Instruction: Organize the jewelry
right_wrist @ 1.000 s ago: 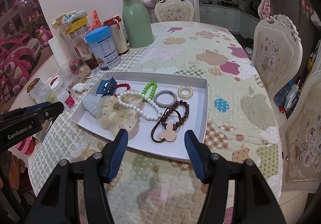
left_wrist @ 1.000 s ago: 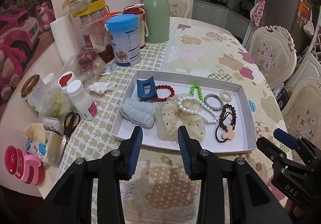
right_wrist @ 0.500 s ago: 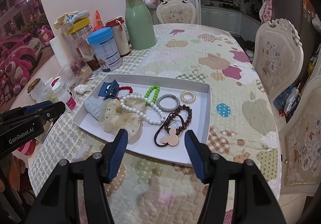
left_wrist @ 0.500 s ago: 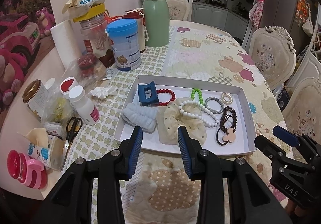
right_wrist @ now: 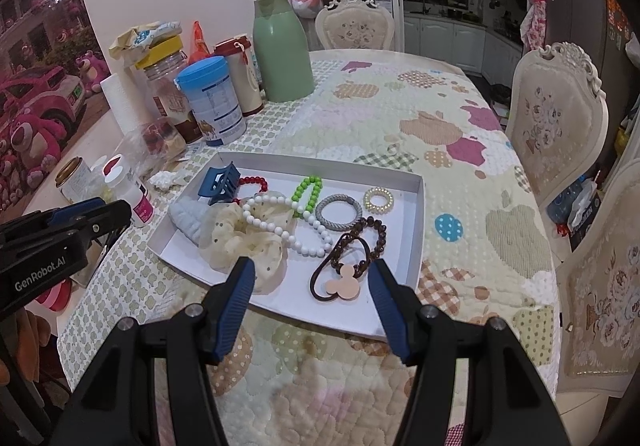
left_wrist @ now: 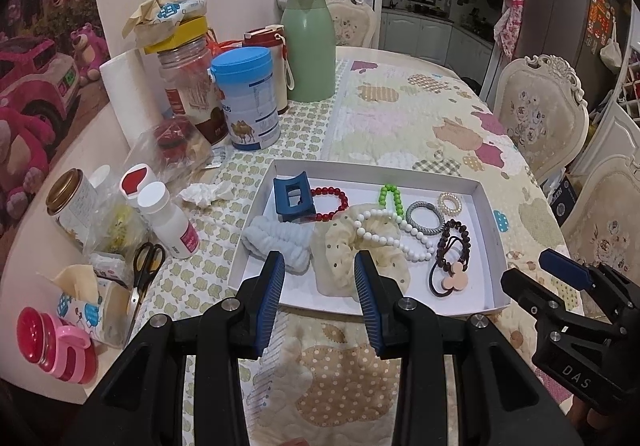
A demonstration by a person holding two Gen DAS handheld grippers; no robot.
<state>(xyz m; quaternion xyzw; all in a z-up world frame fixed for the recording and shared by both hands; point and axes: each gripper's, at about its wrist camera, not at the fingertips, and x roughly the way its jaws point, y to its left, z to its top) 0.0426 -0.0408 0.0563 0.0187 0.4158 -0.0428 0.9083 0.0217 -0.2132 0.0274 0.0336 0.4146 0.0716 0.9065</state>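
A white tray [left_wrist: 490, 230] [right_wrist: 420, 222] on the quilted table holds a blue hair claw [left_wrist: 292, 198] [right_wrist: 220, 182], red bead bracelet [left_wrist: 334, 192], white bead necklace [left_wrist: 390, 232] [right_wrist: 280, 224], green bead loop [left_wrist: 390, 196] [right_wrist: 306, 190], grey hair tie [left_wrist: 424, 220] [right_wrist: 339, 211], pearly coil tie [left_wrist: 449, 202] [right_wrist: 378, 199], brown bead bracelet with a pink mouse-shaped tie [left_wrist: 452, 268] [right_wrist: 346, 284], cream scrunchie [left_wrist: 340, 258] [right_wrist: 240, 242] and pale blue scrunchie [left_wrist: 276, 240]. My left gripper [left_wrist: 320, 280] is open and empty above the tray's near edge. My right gripper [right_wrist: 312, 286] is open and empty, over the mouse tie.
Left of the tray stand a green thermos [left_wrist: 308, 46], a blue-lidded can [left_wrist: 246, 98], jars, a white bottle [left_wrist: 168, 220], scissors [left_wrist: 144, 266] and a pink clip [left_wrist: 60, 346]. Upholstered chairs [right_wrist: 556, 118] stand along the table's right side.
Both grippers have drawn back and risen slightly, so the tray sits a little farther off. Both stay open, and nothing in the tray has moved.
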